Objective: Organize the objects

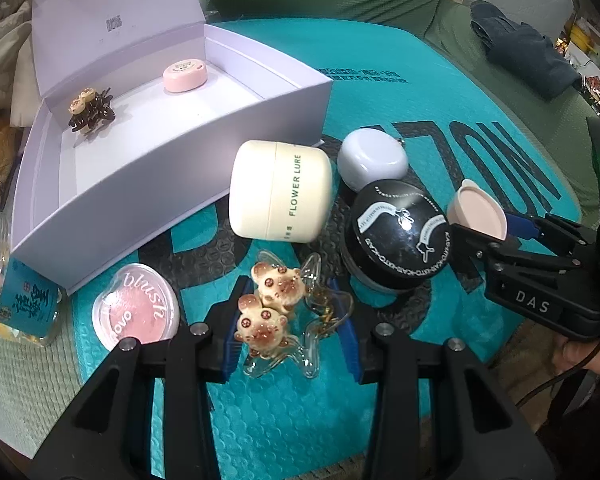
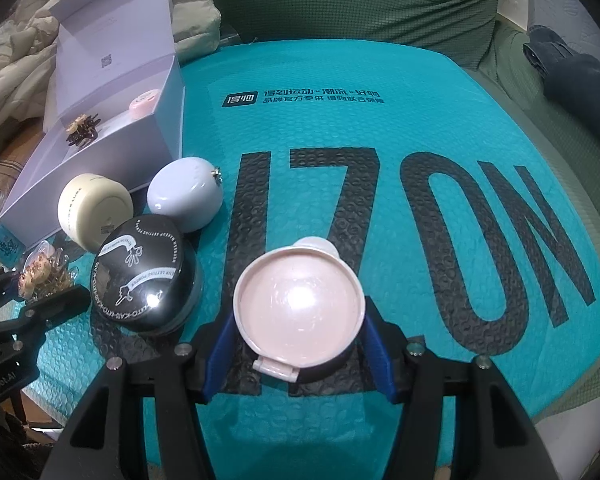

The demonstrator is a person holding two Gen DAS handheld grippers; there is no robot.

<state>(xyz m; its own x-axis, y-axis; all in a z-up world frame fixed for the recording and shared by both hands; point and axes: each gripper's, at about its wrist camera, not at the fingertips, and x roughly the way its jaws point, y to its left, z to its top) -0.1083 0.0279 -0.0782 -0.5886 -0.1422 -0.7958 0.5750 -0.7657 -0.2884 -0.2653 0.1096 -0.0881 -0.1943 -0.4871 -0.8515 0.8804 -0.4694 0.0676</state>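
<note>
Right wrist view: glossy round pale-pink compact [image 2: 300, 304], hinged.

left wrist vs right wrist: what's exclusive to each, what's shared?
Left wrist only: blush compact, and the left gripper shut on the bear hair clip.

Right wrist only: full top of the pink compact clamped in the right gripper.

Both: lavender box holding a brown claw clip, cream jar, black jar, teal mailer.

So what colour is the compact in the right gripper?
Pale pink compact, clearest in the right wrist view.
</note>
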